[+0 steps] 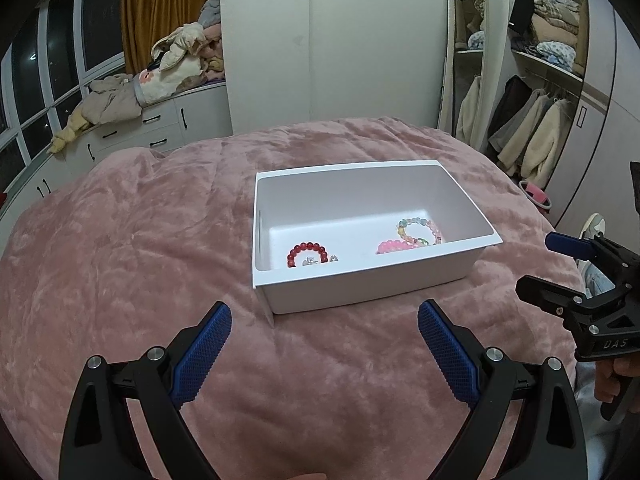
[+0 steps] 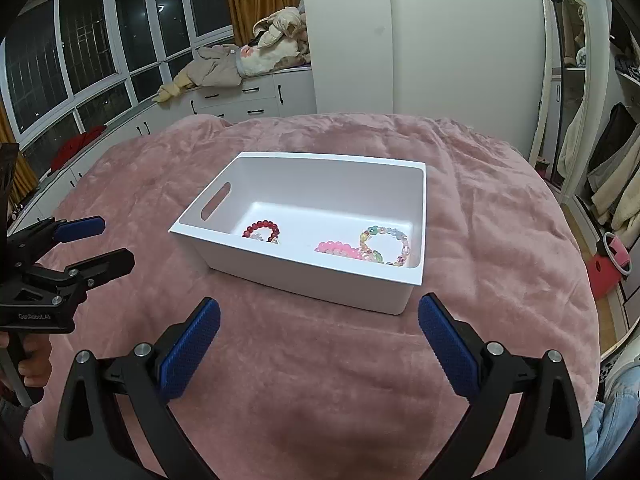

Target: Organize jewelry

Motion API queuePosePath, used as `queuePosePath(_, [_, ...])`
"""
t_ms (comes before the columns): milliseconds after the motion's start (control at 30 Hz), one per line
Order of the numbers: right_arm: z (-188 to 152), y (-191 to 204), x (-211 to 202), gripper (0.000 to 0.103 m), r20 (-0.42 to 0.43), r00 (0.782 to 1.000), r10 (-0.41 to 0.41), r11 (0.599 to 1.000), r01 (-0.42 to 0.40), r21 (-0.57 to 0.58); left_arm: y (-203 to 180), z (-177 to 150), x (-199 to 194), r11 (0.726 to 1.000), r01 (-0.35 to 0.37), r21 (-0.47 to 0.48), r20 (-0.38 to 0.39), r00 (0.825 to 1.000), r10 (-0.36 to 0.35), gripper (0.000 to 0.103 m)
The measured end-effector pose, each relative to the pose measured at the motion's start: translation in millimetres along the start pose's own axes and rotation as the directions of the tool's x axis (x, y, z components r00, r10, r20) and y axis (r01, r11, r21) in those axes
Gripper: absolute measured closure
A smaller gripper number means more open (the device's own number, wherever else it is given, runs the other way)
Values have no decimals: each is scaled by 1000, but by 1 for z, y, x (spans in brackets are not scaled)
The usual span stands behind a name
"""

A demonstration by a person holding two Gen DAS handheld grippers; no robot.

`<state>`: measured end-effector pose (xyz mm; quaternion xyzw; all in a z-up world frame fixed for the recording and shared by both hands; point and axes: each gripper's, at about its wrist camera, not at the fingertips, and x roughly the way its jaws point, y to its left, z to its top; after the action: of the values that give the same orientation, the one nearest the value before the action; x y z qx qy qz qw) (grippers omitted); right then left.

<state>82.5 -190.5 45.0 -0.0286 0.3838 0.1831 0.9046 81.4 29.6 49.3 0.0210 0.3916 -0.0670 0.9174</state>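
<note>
While both grippers are held low over the pink blanket, nothing is gripped: the left gripper is seen with its blue pads spread wide, and the right gripper is likewise held with its jaws well apart and nothing between them. Ahead of both sets of jaws a white bin is set on the blanket, its open top facing up. Bare blanket lies between the fingertips and the bin's near wall. In the left wrist view the right gripper is seen off to the right of the jaws, beside the bin's right end and apart from it; in the right wrist view the left gripper is seen off to the left.

Inside the bin, a red bead bracelet lies toward the left end of the floor with a small silvery piece just beside it, partly hidden by the near wall. Toward the right end a pink bead bracelet lies touching a multicoloured bead bracelet.

Open blanket is left on every side of the bin. Its long axis runs roughly across the jaws, skewed somewhat in the right wrist view, where a handle slot is seen in the left end wall.

Beyond the bed, drawers piled with clothes, a leaning mirror and an open wardrobe are seen.
</note>
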Motion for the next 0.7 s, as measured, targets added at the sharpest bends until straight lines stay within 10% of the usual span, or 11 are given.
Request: queuePosePath(700, [-2,-7,1,5,-11,1000,-22,1000,22,-2,-11,0,4,1000,0,21,-19,1000,1,8])
